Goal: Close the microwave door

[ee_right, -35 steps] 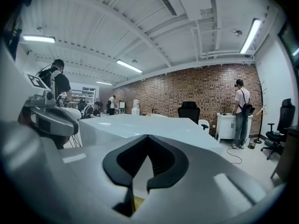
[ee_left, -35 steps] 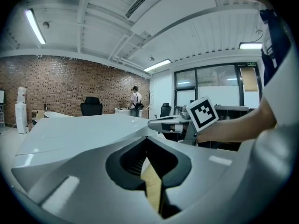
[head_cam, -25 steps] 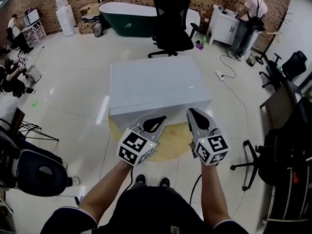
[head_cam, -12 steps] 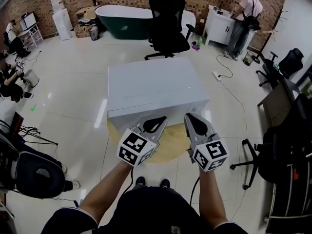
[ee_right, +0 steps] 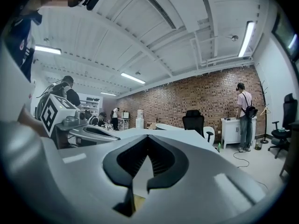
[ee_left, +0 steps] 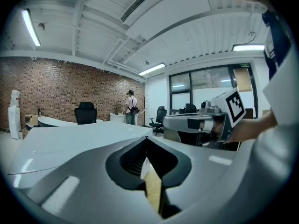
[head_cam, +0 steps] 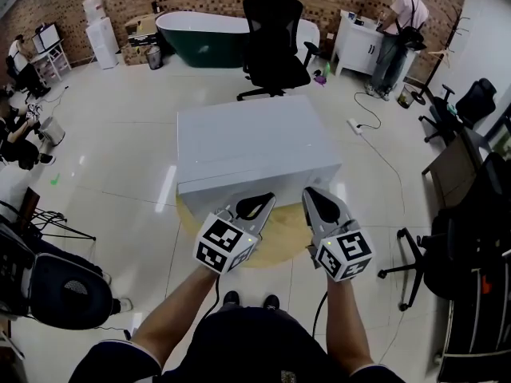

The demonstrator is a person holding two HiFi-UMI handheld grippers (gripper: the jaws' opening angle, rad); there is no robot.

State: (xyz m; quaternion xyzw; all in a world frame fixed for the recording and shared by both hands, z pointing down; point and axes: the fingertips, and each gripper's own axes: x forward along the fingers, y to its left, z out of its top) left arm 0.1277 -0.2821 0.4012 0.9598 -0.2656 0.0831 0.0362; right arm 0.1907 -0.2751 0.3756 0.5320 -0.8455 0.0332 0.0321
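The white microwave (head_cam: 251, 146) stands on a round wooden table (head_cam: 279, 238), seen from above; its front face is hidden below the top edge, and no door swings out from it. My left gripper (head_cam: 268, 197) hovers just before the front edge, jaws shut and holding nothing. My right gripper (head_cam: 310, 191) hangs beside it, also shut and holding nothing. In the left gripper view the closed tips (ee_left: 146, 138) point across the microwave's top (ee_left: 70, 139), with the right gripper (ee_left: 187, 122) alongside. The right gripper view shows its closed tips (ee_right: 148, 136) over the same top (ee_right: 182, 134).
Behind the microwave stands a black office chair (head_cam: 275, 38), and beyond it a dark green bathtub (head_cam: 200, 34). A person (head_cam: 399, 30) stands at a white cabinet at the back right. Black chairs (head_cam: 463, 238) crowd the right side, another (head_cam: 56, 294) is at the left. A cable (head_cam: 375, 126) lies on the floor.
Both grippers stay shut in front of the microwave; the right one has drifted slightly left. The view has shifted a little.
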